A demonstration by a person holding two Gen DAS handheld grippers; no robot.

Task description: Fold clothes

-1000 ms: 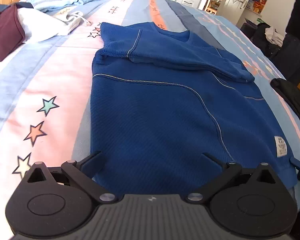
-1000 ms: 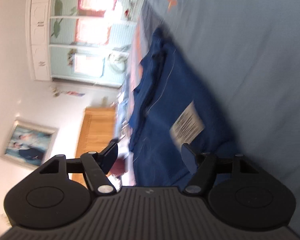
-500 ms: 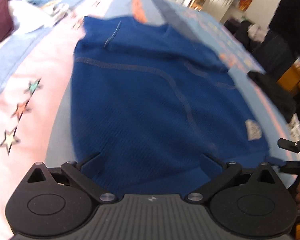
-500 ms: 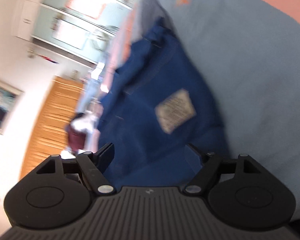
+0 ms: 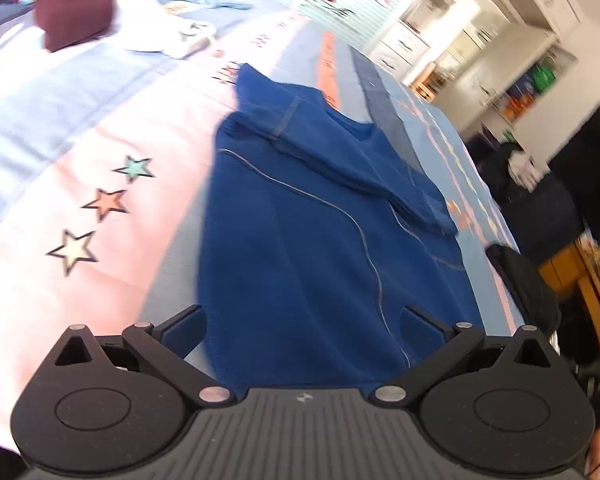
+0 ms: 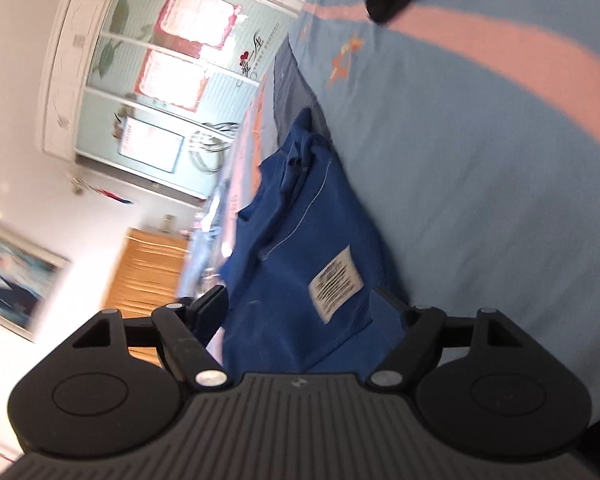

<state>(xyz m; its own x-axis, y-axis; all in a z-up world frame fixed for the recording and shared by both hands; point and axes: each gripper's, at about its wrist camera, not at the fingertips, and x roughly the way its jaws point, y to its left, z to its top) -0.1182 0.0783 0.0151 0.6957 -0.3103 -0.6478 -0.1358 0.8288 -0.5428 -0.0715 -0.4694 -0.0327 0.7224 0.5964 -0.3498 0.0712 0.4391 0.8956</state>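
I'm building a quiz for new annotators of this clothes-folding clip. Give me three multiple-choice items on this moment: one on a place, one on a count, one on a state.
1. Where does the maroon folded garment lie relative to the blue sweater in the left wrist view?
A. on top of it
B. far beyond it, upper left
C. under its hem

2. How many stars are printed on the pink stripe beside the sweater?
A. one
B. three
C. five

3. How is the sweater's sleeve lying?
A. folded across the chest
C. stretched out flat to the side
B. hanging off the bed

Answers:
1 B: it sits apart at the bed's far corner.
2 B: a green, an orange and a white star show.
3 A: the sleeve lies diagonally over the body.
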